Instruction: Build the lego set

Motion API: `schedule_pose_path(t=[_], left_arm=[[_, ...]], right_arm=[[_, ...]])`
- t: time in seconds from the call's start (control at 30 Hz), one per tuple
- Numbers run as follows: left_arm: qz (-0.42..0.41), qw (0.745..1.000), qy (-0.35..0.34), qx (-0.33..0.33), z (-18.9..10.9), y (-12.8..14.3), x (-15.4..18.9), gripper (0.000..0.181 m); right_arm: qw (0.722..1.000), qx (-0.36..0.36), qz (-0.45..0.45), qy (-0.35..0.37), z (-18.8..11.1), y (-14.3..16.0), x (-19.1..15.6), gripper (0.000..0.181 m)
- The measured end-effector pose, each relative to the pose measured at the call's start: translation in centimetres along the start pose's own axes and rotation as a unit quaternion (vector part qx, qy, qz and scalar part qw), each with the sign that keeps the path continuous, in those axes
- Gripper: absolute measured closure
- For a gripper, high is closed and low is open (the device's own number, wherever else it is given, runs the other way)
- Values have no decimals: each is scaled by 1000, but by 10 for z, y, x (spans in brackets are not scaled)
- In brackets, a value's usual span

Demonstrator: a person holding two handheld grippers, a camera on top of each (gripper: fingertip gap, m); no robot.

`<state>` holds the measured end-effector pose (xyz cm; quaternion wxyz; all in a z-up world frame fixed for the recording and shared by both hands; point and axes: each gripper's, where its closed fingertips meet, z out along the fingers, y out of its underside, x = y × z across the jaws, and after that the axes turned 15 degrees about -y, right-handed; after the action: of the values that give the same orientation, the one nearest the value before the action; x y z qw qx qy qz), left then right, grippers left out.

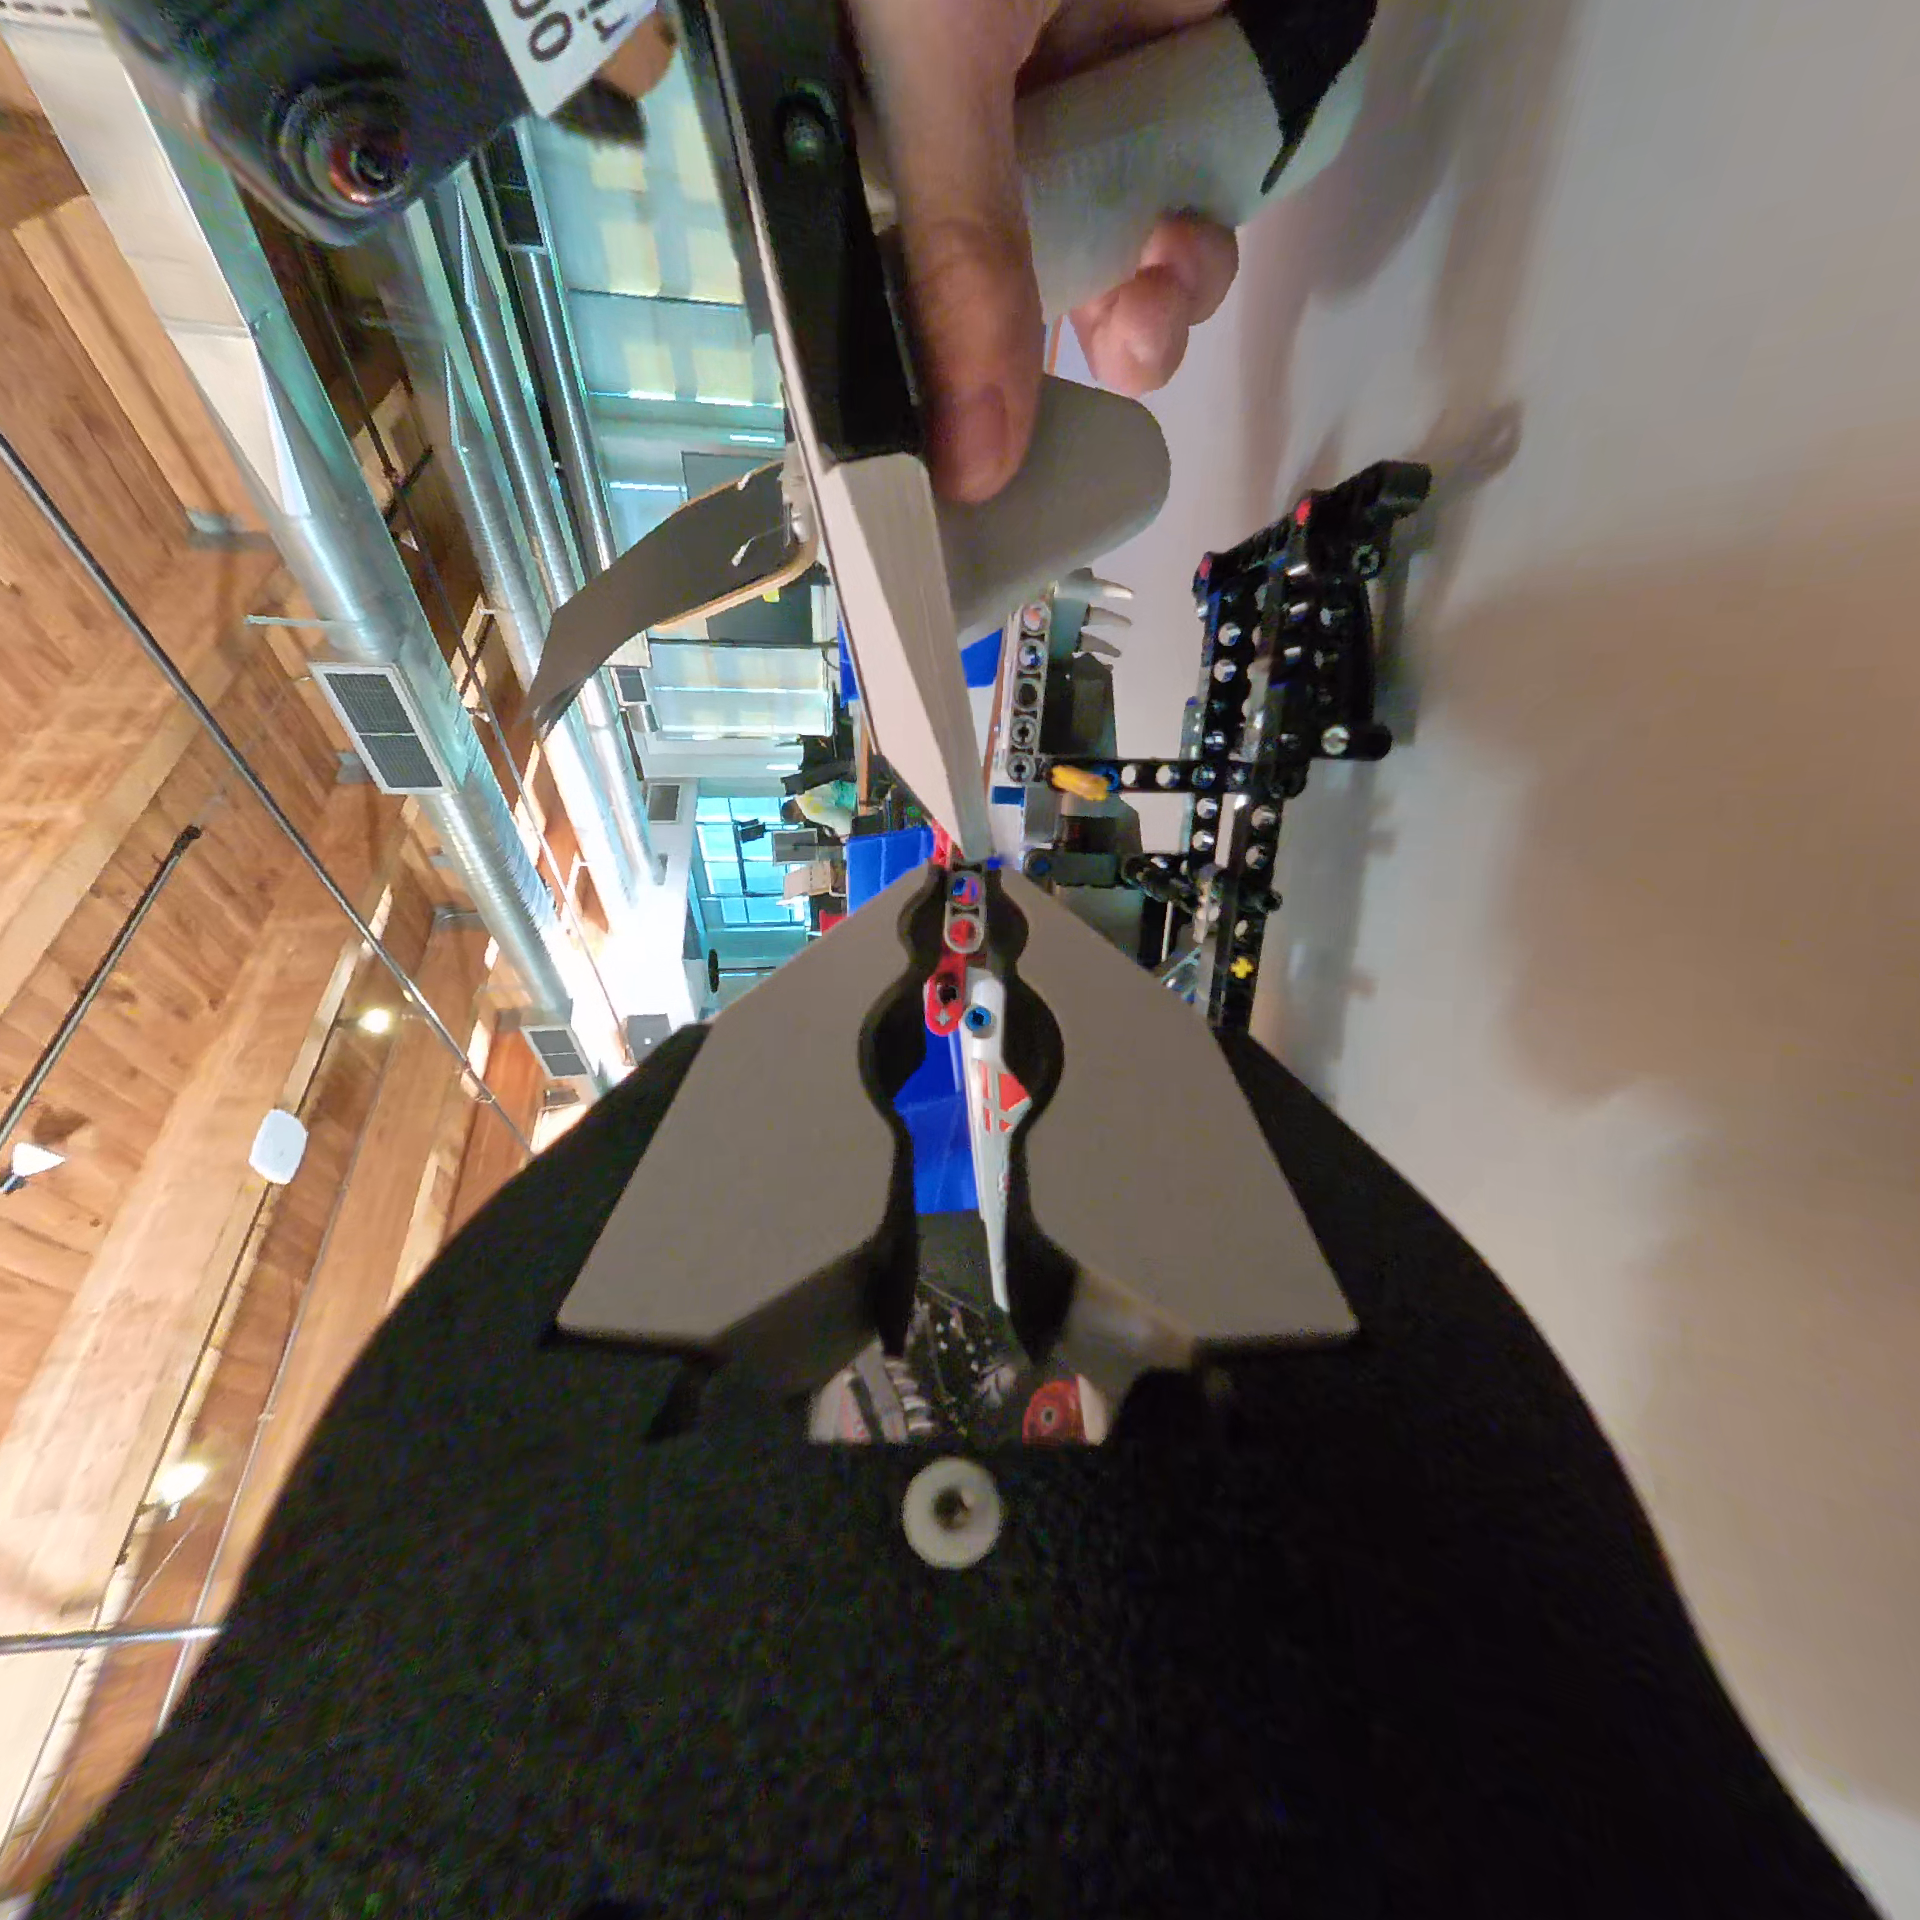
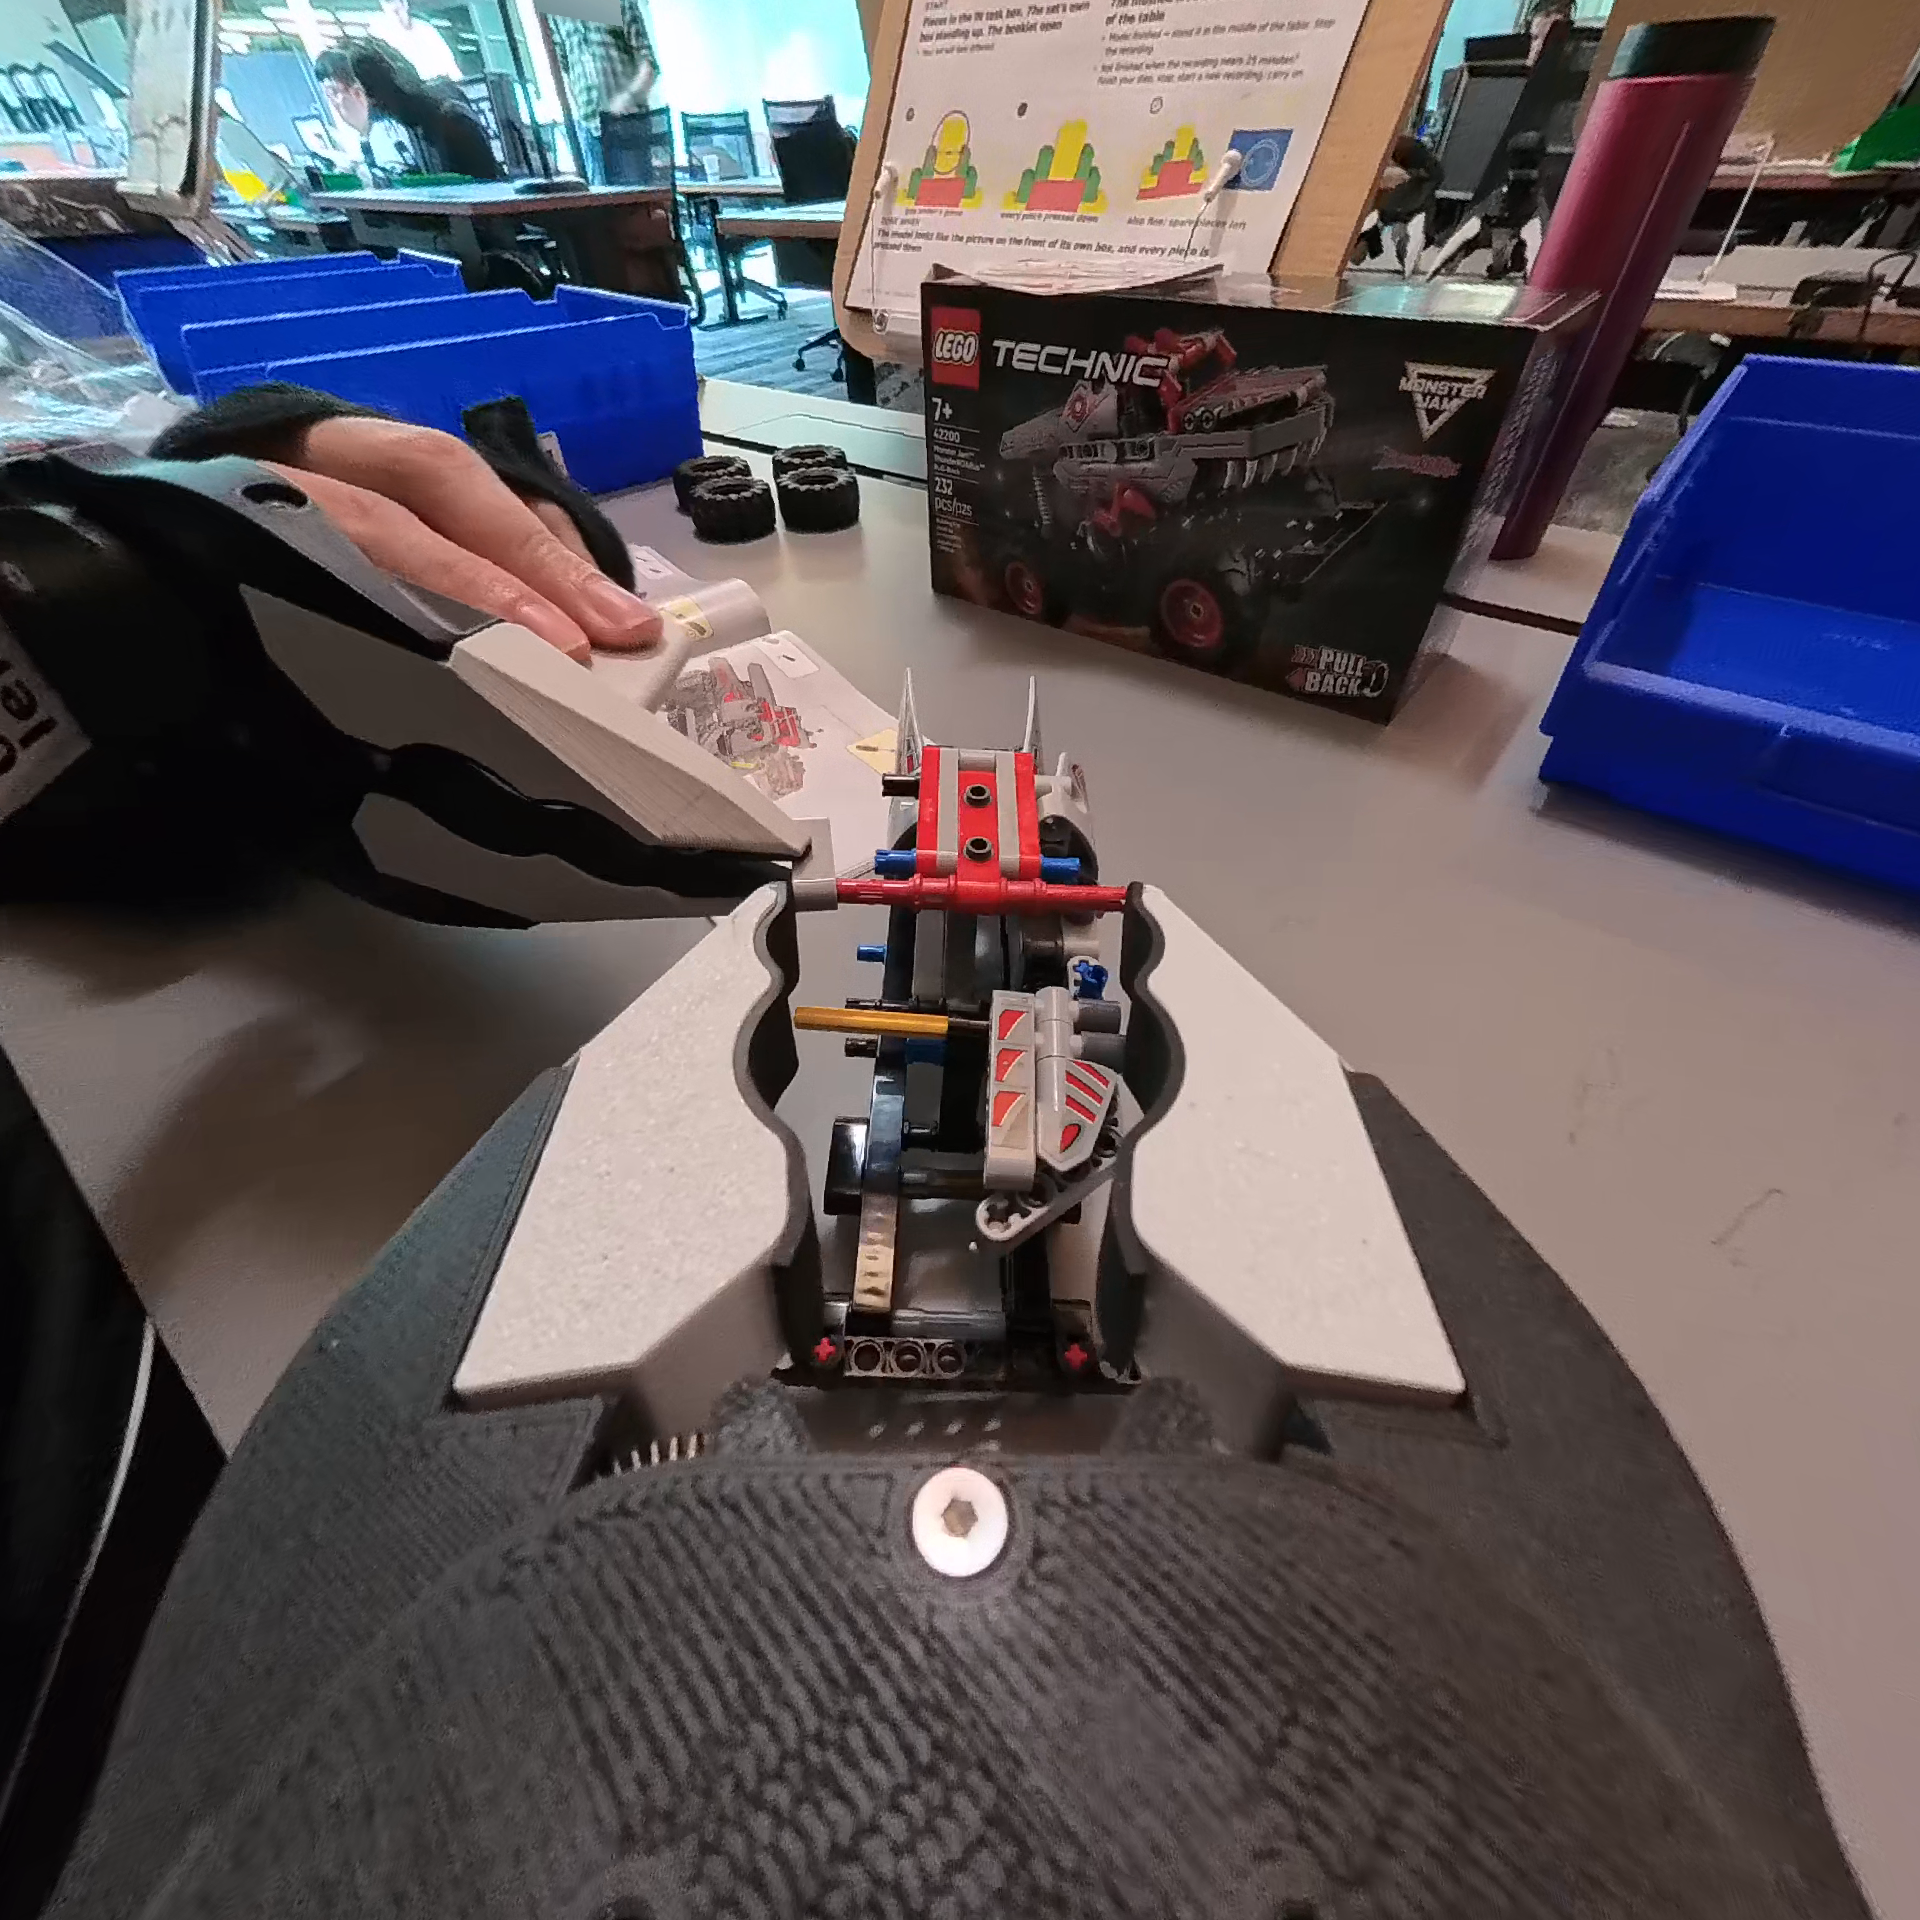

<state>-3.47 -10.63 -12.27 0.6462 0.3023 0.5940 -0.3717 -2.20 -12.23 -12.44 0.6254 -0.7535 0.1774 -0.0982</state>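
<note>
While your right hand-held gripper [image 2: 961, 904] clamps the lego truck build [image 2: 966, 1039] just above the bench [image 2: 1455, 1039], your left hand-held gripper [image 1: 971, 883], tipped sideways w/ jaws narrow, pinches a small grey piece [image 2: 816, 891] at the red axle [image 2: 977, 891]; set box [image 2: 1226, 478] stands behind.

The right hand-held gripper [image 2: 961, 914] is wide, fingers clamped at centre frame. The left hand-held gripper [image 2: 805, 868] reaches in from the left, pinched narrow. A hand [image 2: 468, 530] grips it.
</note>
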Motion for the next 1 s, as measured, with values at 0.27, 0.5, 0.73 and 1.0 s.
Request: schedule_pose_path(t=[0.27,0.5,0.73,1.0], left_arm=[[46,998,-12,37,-1,-2,0,177],[38,996,0,80,-1,-2,-3,177],[26,995,17,96,0,-3,-2,177],[18,991,30,128,-1,-4,-1,177]], right_arm=[[1000,-4,-4,0,0,1,1,121],[1000,3,0,-15,1,1,1,117],[1000,6,11,-12,-1,1,4,120],[1000,-9,4,-3,-1,2,4,121]])
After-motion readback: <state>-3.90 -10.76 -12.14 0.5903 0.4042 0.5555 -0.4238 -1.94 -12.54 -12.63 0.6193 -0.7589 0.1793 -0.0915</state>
